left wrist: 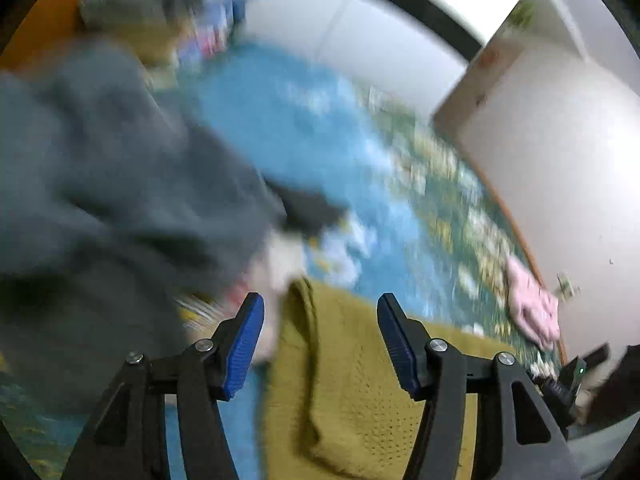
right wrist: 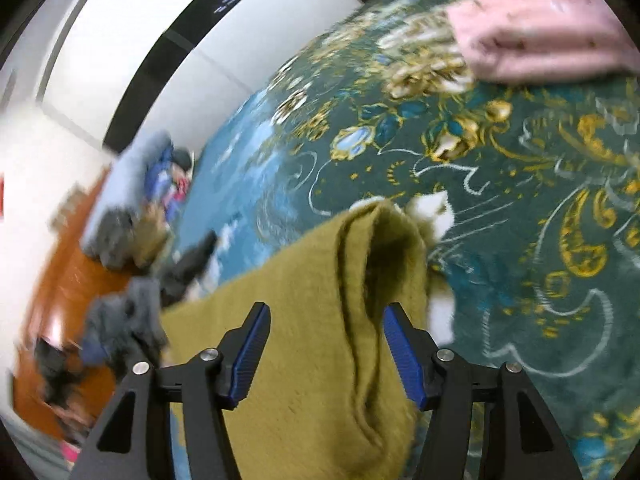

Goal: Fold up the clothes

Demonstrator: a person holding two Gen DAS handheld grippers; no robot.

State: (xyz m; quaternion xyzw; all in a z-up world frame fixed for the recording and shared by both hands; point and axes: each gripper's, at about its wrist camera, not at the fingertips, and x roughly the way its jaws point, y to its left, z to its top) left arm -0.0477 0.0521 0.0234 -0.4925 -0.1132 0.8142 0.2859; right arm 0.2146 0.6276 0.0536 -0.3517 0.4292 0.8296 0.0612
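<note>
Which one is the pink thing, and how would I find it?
Find the big teal flowery blanket covering the bed. At its far edge, away from the mustard knit garment by the grippers, lies the pink cloth. It is the only pink piece, neatly folded, unlike the rumpled grey pile.

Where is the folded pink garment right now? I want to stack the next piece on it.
The folded pink garment lies at the top right of the right wrist view, on the floral blanket, well beyond the olive knit garment.

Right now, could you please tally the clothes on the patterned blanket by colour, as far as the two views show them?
Olive-green knitted garment: 1
Pink folded garment: 1
Grey fleece garment: 1
Total: 3, not counting the blurred heap at the far edge, which cannot be separated.
</note>
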